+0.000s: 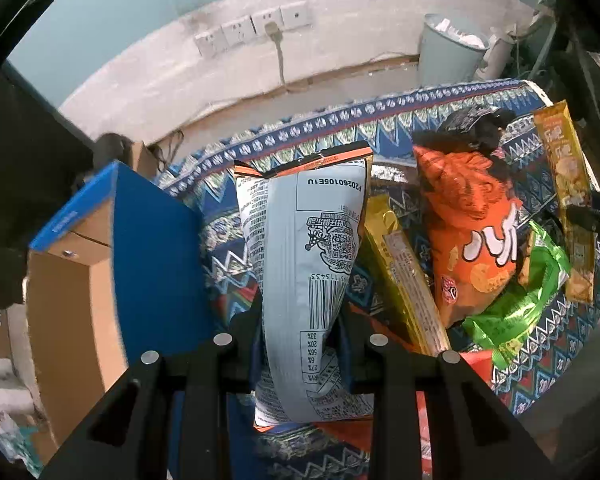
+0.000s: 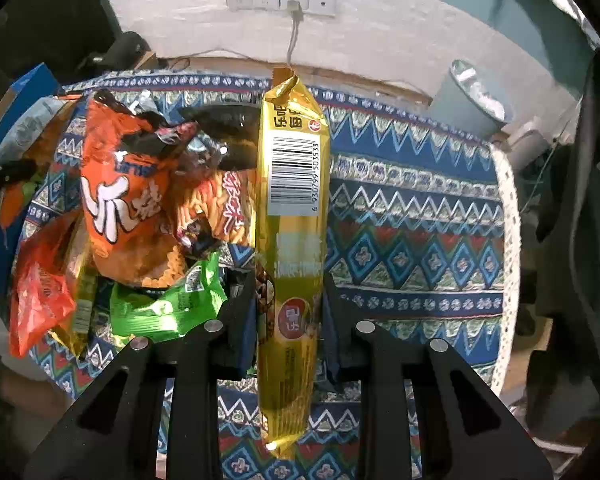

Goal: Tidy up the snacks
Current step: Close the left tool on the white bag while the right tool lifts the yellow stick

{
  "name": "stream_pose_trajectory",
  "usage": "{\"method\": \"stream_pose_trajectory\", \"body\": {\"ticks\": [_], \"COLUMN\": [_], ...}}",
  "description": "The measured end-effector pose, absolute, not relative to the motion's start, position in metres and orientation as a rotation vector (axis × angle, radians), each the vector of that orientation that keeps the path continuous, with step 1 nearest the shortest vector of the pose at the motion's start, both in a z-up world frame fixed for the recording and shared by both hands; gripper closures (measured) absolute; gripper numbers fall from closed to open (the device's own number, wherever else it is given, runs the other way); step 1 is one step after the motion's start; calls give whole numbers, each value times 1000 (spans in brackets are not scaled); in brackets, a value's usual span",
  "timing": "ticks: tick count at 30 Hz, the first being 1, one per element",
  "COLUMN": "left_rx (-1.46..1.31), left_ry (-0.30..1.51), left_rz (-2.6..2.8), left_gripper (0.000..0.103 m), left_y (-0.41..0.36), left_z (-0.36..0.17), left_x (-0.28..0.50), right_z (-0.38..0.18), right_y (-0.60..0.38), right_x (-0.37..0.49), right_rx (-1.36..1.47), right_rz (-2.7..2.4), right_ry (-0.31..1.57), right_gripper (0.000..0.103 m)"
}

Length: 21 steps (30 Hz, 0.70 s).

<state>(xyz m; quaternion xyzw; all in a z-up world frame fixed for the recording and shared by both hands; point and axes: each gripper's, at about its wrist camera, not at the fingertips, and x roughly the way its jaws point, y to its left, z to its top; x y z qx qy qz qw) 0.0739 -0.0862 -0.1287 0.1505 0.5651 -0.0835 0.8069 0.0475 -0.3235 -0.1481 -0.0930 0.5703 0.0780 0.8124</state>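
Nearest the left lens: matte black left hand-held gripper (image 1: 300, 344), pinching a pale grey, pillow-shaped snack bag (image 1: 308, 264) at its lower half; glossy film, printed back side with barcode and fine text, orange-and-black crimped seal at the far end, raised clear of the table (image 1: 548, 364). Beneath, a woven-looking cloth in blue, red and white zigzags and diamonds. Just left of the bag, a cardboard box (image 1: 100, 264): brown corrugated inside, smooth blue outside, flaps open. To the right, a loose heap on the cloth: a puffy orange chip bag (image 1: 468, 232) with bold white characters, a long narrow gold wrapper (image 1: 404, 276) touching the grey bag's edge, a crinkled green packet (image 1: 524, 304). Nearest the right lens: black right hand-held gripper (image 2: 290, 316), clamped on a long yellow foil pack (image 2: 292, 240), slim and tube-like, shiny, with a white barcode label and a pinched, crimped far end, hanging above the patterned cloth. Left of it, the same heap, plus a flame-printed noodle-snack bag (image 2: 220, 208) and a thin, wrinkled red-orange plastic bag (image 2: 40, 296). Beyond the table, a round pale grey bin (image 2: 472, 100) by a rough plaster wall.
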Motion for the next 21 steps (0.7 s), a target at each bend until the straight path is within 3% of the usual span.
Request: {"method": "stream_pose_trajectory", "body": {"ticks": [21], "left_rx": [280], "left_ry": [1045], "left_rz": [-168], "left_gripper": [73], "left_y": [-57], "left_z": [-62], "left_x": [49], "right_z": [-57], "right_y": [-301], "right_x": [42], "right_rx": [-213], "right_rz": [195], "right_ry": [1006], "right_gripper": [77]}}
